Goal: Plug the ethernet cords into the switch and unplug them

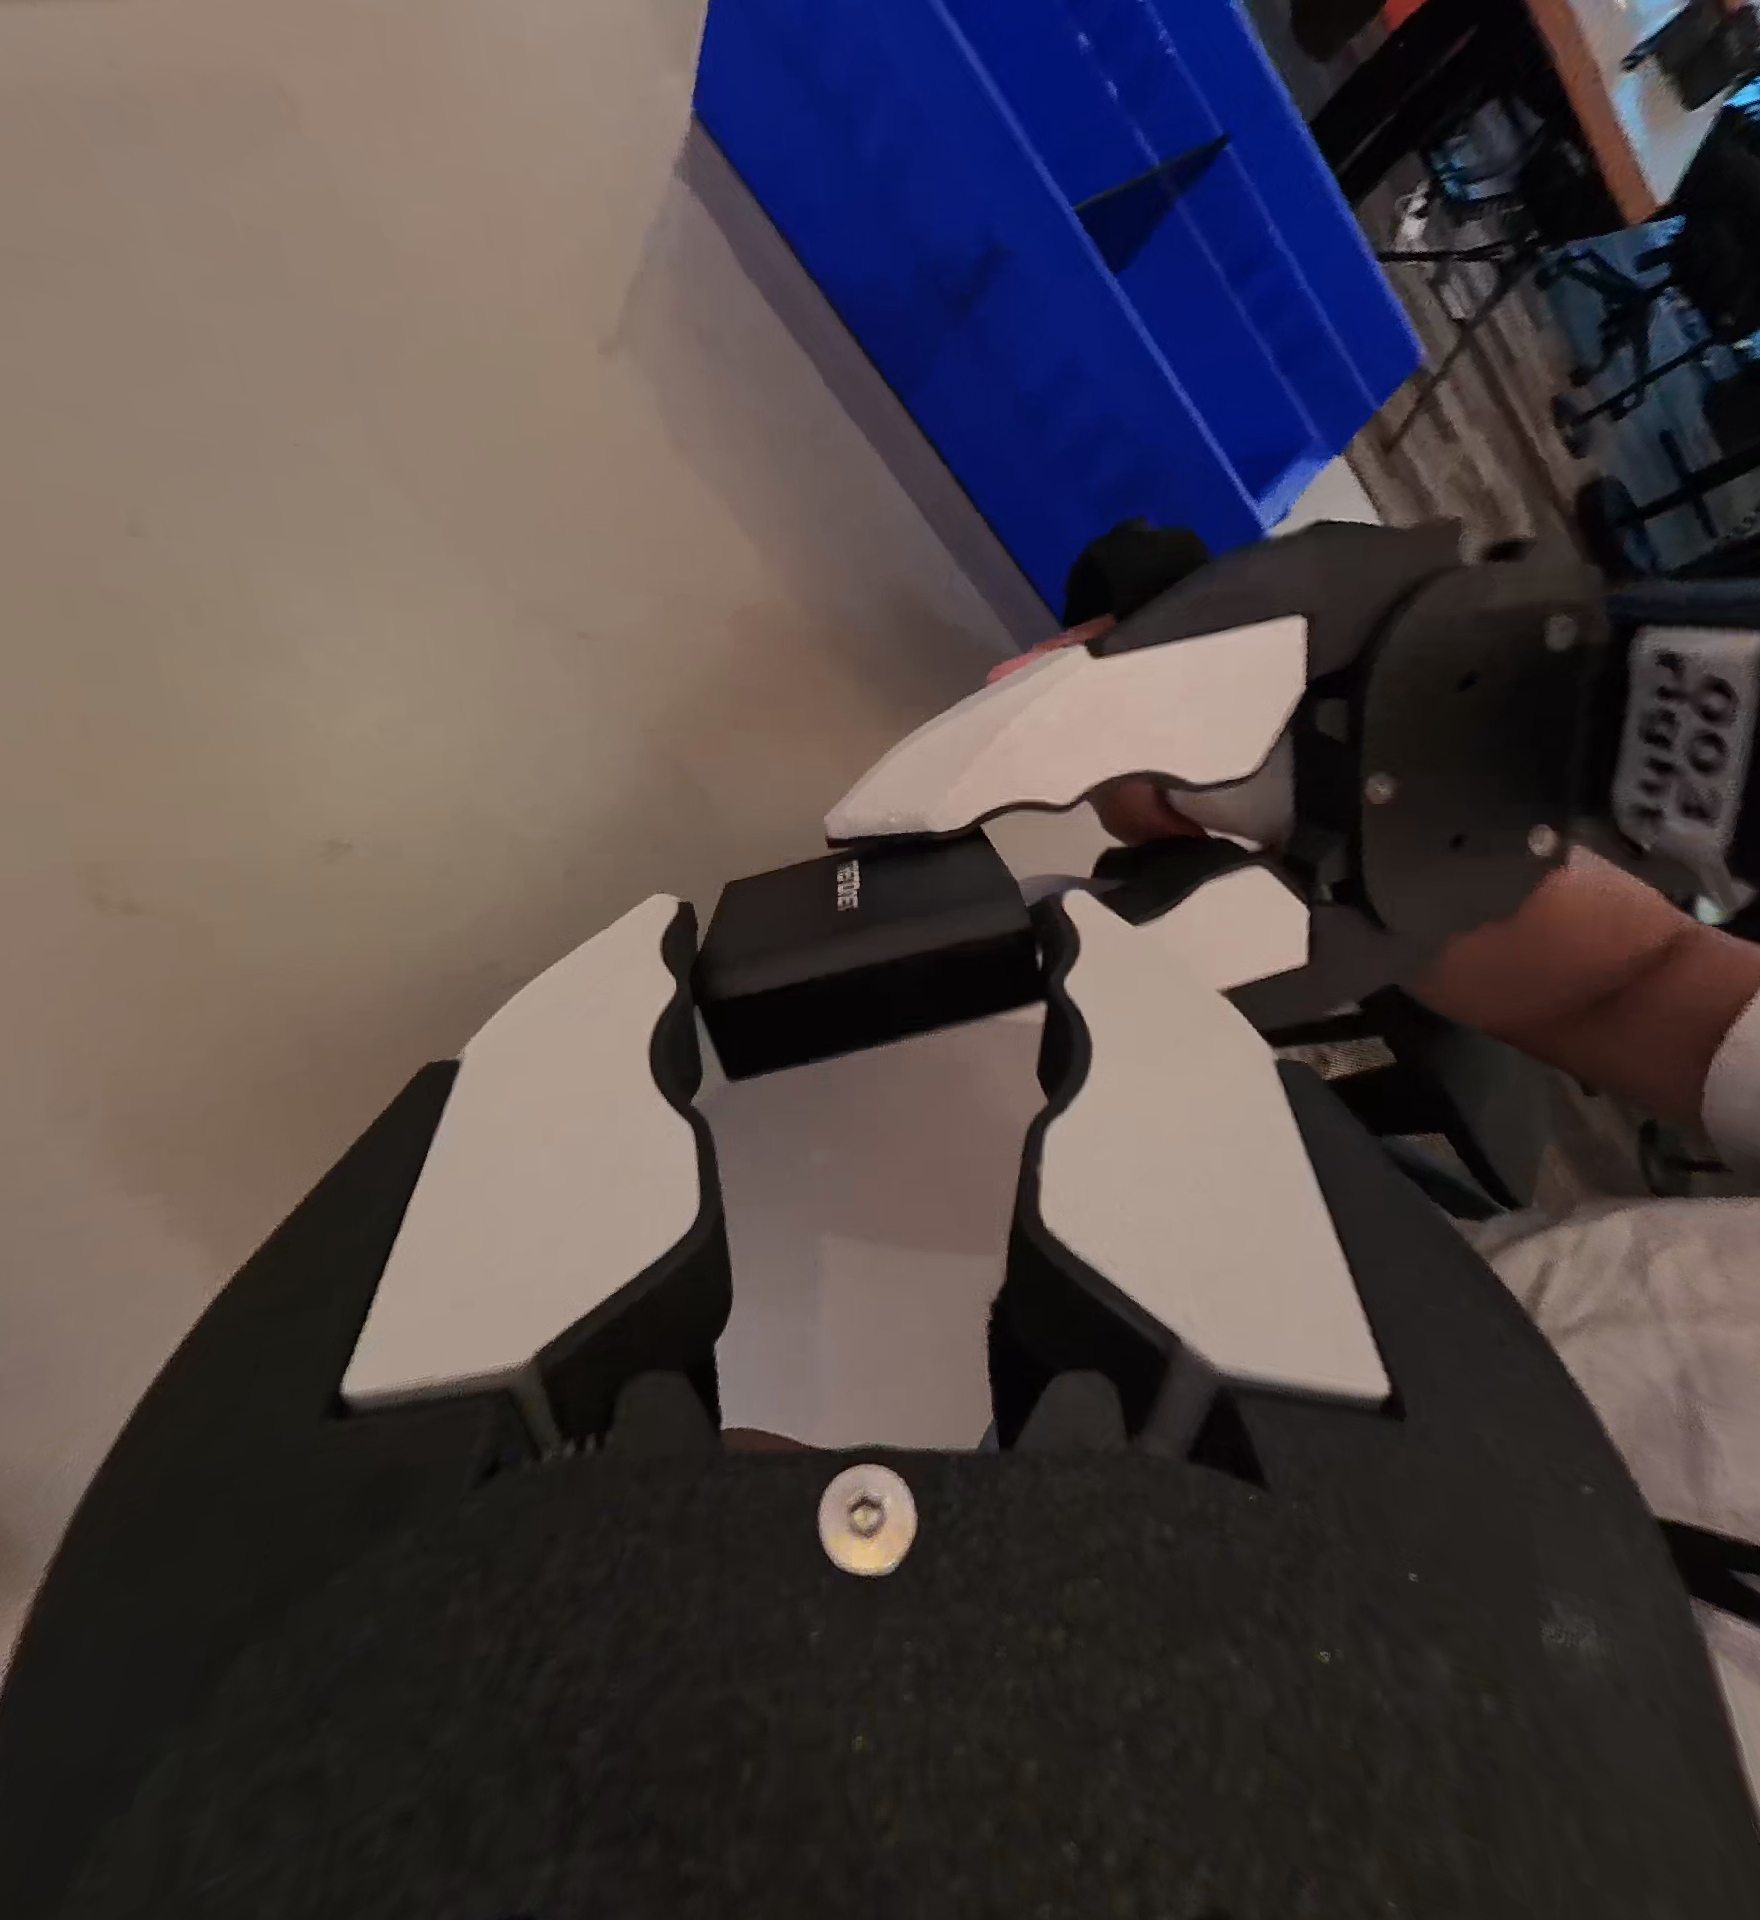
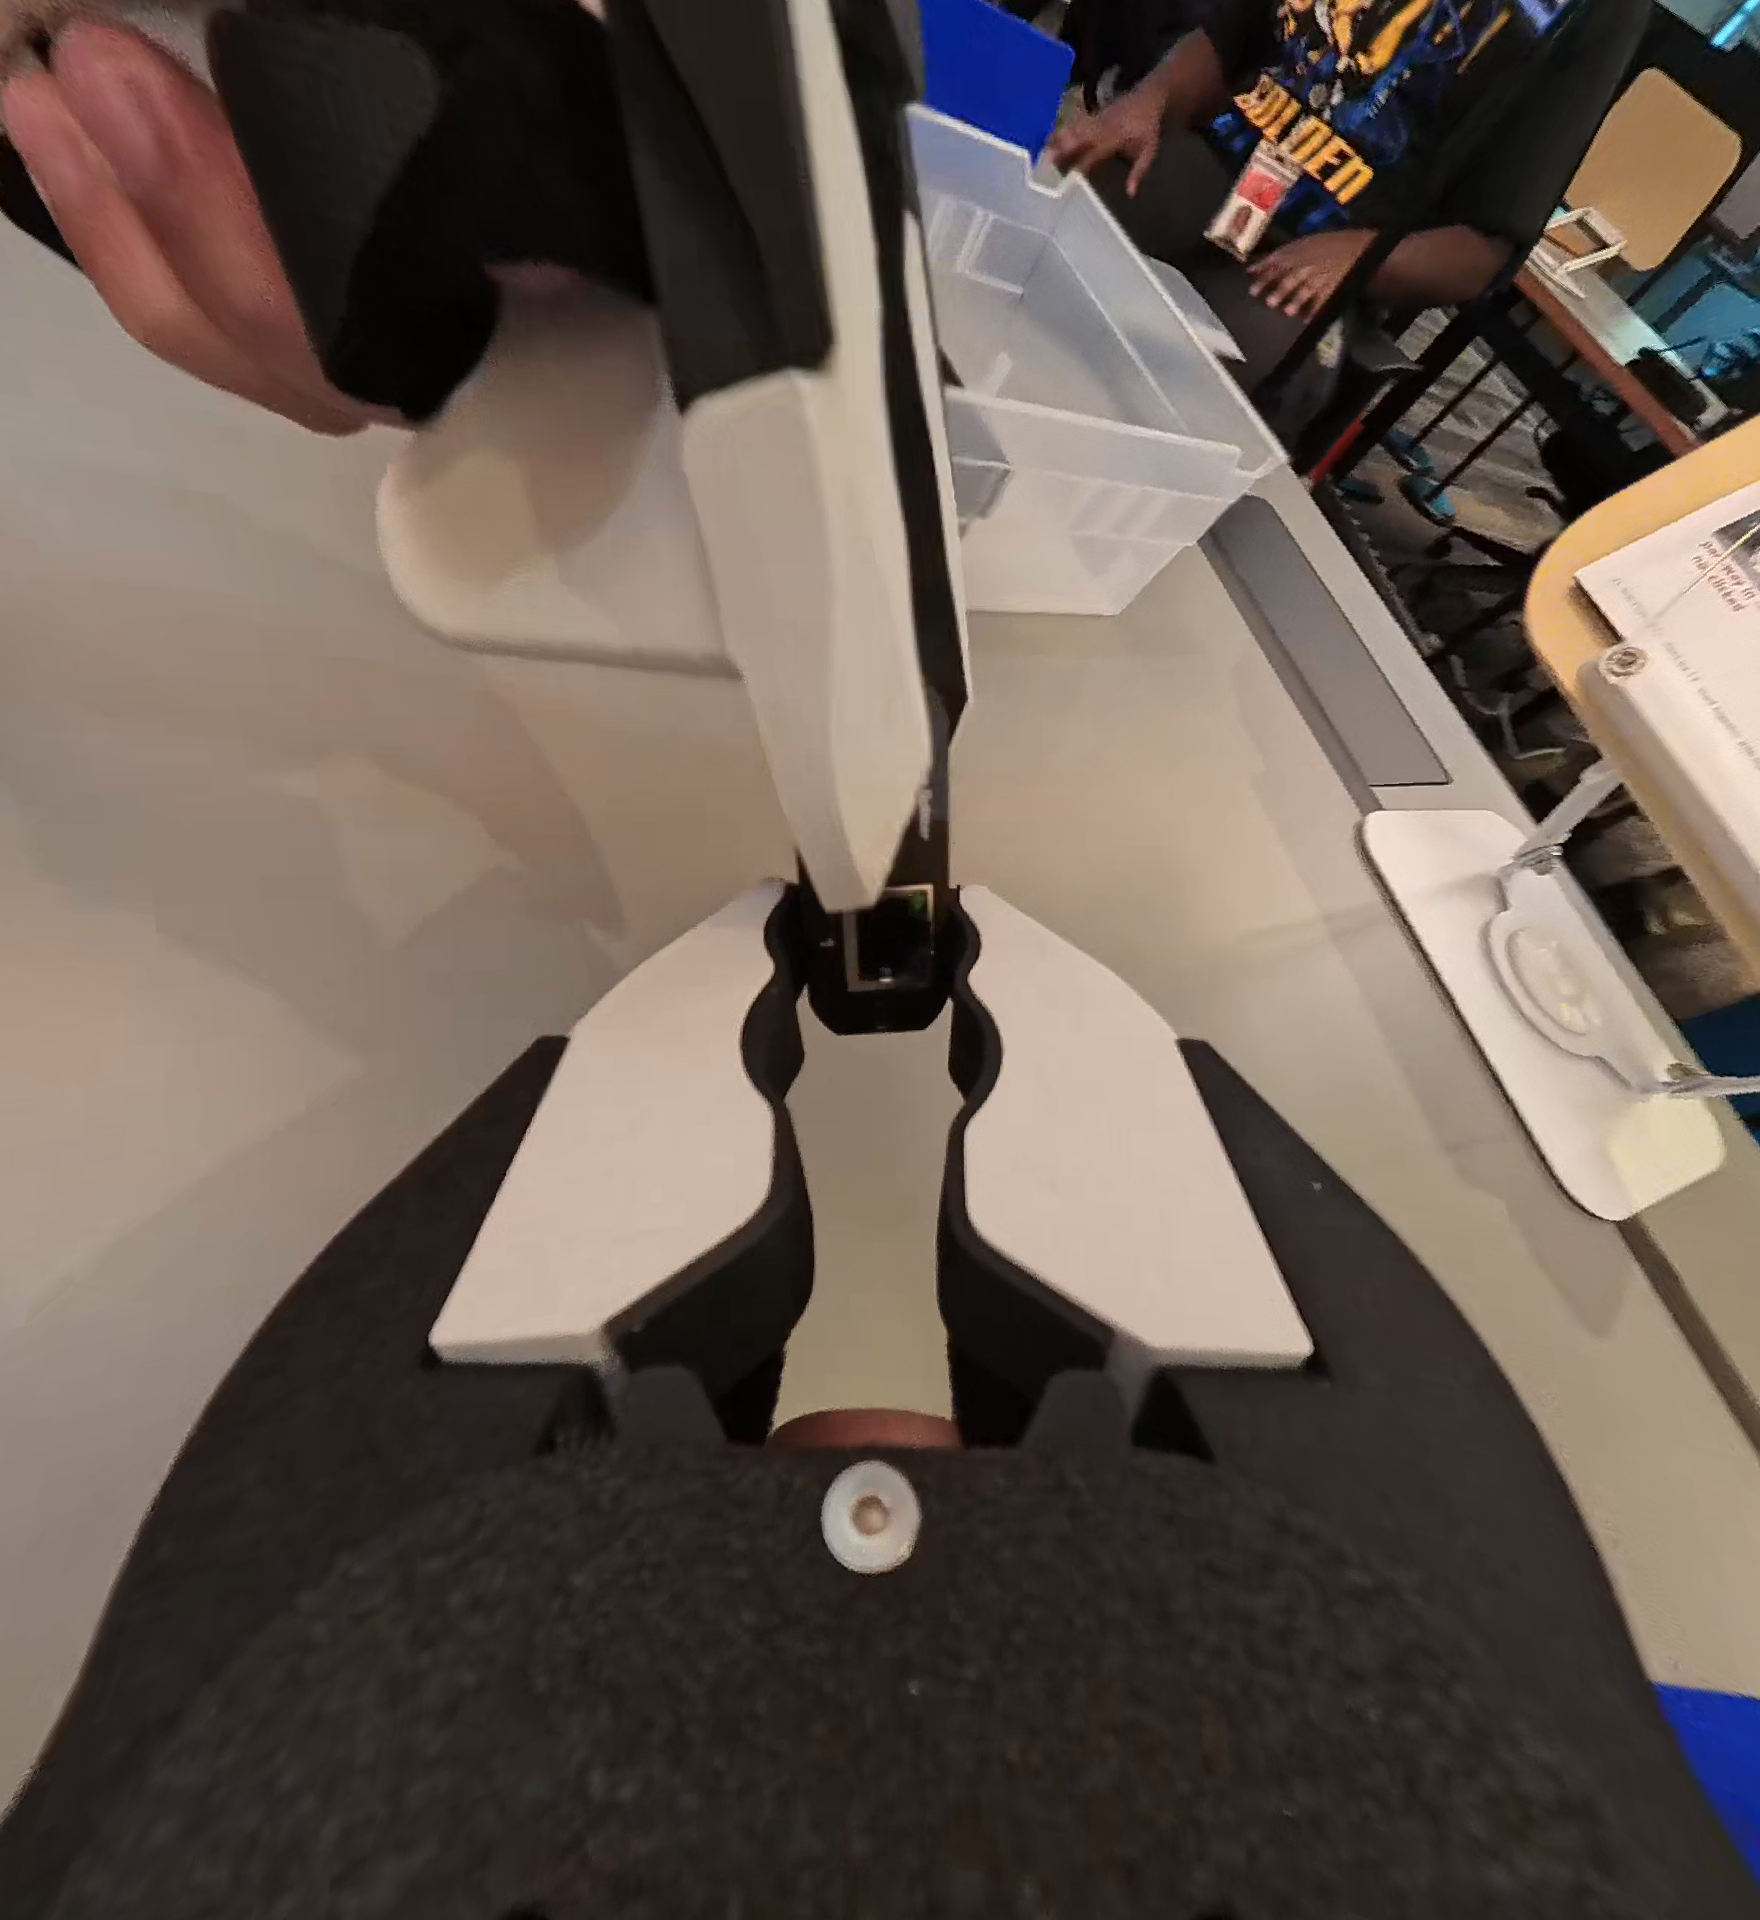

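Black boxy plastic switch [image 1: 860, 951] clamped across width by my left tongs [image 1: 868, 940]; my right tongs [image 2: 873, 961] pinch its thin port end; pale desk [image 1: 284, 520] below.

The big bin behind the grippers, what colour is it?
Bright blue bin, clearest in the left wrist view.

Brightness: both views are evenly lit, moderately bright, with a warm cast.
Shadows: soft overlapping shadows are thrown on the matte beige tabletop [image 2: 232, 831].
Glare: none is seen; the glossy blue plastic bin [image 1: 1063, 260] is strongly saturated.
Blur: motion smear is seen on the white-faced black left gripper [image 2: 881, 868] in the right wrist view; the backgrounds are soft.
Distortion: straight edges are bowed toward the frame borders by the wide lens.
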`<state>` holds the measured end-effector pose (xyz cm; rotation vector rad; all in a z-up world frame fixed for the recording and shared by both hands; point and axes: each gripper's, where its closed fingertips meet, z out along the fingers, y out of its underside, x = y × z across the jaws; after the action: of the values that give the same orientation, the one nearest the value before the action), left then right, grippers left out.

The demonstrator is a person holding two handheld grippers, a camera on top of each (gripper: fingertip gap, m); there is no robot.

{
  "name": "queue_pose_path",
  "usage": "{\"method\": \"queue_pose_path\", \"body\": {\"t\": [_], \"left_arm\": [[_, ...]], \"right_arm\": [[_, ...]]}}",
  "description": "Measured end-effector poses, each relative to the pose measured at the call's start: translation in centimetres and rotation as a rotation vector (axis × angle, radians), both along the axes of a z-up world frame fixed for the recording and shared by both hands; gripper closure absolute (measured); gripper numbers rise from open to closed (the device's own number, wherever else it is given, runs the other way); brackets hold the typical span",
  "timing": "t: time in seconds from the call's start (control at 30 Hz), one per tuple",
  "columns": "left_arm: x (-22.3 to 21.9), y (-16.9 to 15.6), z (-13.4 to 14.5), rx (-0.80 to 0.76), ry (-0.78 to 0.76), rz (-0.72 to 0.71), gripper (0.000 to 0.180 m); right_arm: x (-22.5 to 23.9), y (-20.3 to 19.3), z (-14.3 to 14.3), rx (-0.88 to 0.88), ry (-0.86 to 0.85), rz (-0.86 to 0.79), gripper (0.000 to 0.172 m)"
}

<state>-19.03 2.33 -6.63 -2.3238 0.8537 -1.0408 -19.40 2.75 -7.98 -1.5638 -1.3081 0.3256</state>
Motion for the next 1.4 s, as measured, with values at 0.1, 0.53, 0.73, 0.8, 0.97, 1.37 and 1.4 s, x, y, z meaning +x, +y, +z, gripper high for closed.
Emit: {"method": "queue_pose_path", "body": {"t": [0.1, 0.53, 0.73, 0.8, 0.97, 1.37, 1.4], "left_arm": [[-1.6, -0.4, 1.0, 0.069, -0.078, -0.022, 0.107], [-1.4, -5.9, 0.3, 0.306, -0.547, -0.107, 0.135], [-0.3, -6.4, 0.2, 0.366, -0.508, -0.134, 0.132], [-0.1, -6.4, 0.0, 0.398, -0.479, -0.14, 0.135], [0.1, -6.2, -0.5, 0.426, -0.446, -0.125, 0.152], [-1.4, -5.9, -2.1, 0.518, -0.195, -0.195, 0.157], [-1.7, -5.6, -2.4, 0.537, -0.134, -0.2, 0.157]], "right_arm": [[0.4, -0.1, 0.2, -0.071, 0.061, 0.008, 0.149], [-1.3, -6.1, 3.3, -0.53, 0.605, 0.351, 0.149], [-1.3, -6.7, 2.5, -0.637, 0.686, 0.369, 0.149], [-1.5, -6.9, 2.1, -0.658, 0.69, 0.367, 0.149], [-1.1, -6.6, 1.9, -0.695, 0.721, 0.366, 0.149], [0.4, -6.4, 1.3, -0.66, 0.604, 0.394, 0.141], [0.7, -6.2, 1.2, -0.641, 0.571, 0.387, 0.14]]}}
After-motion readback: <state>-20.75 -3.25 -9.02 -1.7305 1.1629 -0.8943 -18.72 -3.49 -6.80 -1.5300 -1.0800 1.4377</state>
